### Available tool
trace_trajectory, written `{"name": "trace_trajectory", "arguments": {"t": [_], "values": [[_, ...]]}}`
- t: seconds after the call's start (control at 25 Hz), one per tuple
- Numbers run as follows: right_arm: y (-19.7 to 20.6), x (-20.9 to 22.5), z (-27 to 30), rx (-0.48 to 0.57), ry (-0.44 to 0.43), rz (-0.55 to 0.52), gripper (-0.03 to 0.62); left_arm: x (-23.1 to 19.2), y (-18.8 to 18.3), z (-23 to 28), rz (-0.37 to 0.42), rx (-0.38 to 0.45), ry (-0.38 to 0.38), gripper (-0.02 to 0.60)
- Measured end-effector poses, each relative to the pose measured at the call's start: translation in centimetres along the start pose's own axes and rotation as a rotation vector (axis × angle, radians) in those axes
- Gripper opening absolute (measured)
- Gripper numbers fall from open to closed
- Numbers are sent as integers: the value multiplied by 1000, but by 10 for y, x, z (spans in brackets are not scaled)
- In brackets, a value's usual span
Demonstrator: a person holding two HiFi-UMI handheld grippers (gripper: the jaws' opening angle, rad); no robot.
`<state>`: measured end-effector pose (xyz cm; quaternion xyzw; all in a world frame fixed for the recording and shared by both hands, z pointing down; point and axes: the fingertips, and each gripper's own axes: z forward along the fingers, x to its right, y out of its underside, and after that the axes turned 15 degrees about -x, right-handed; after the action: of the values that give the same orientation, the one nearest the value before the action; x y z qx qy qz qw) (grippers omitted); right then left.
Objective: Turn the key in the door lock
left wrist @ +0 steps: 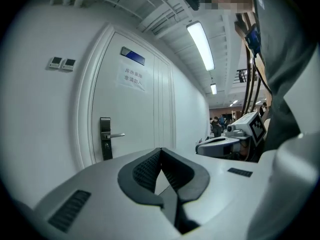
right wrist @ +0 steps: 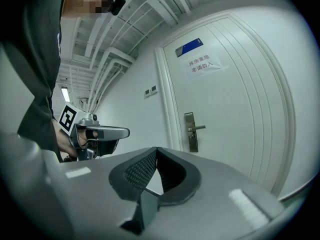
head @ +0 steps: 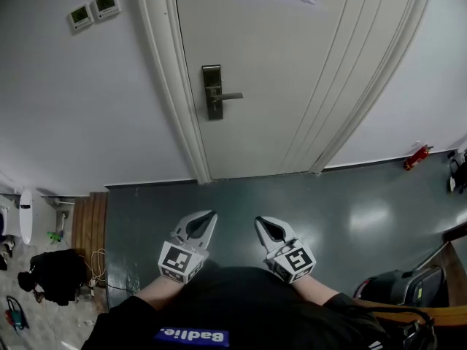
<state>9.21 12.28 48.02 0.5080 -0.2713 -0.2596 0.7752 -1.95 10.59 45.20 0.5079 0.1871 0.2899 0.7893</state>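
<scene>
Door lock (head: 212,92), white door (head: 292,86), grey floor (head: 306,203)

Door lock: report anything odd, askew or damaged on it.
Nothing stands out. The lock plate sits straight on the door, its handle level. No key shows in it, though it is too small to be sure.

A: How is the door (head: 292,71) coloured?
B: White; its lock plate (head: 212,92) is finished dark grey; the floor (head: 292,203) is tinted grey-green.
A: Patterns?
B: Black-and-white squares are printed on the left gripper (head: 211,215) and right gripper (head: 258,220).
</scene>
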Motion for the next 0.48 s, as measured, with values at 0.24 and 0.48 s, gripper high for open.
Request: {"name": "trace_trajectory", "arguments": {"t": [0.24,0.48], "values": [[-7,37,24,-18,25,20,-5,-48,-12,37,106,-26,-79,6],[-21,76,87,-64,84,51,-6,-122,-19,99,184,-44,-58,6]]}}
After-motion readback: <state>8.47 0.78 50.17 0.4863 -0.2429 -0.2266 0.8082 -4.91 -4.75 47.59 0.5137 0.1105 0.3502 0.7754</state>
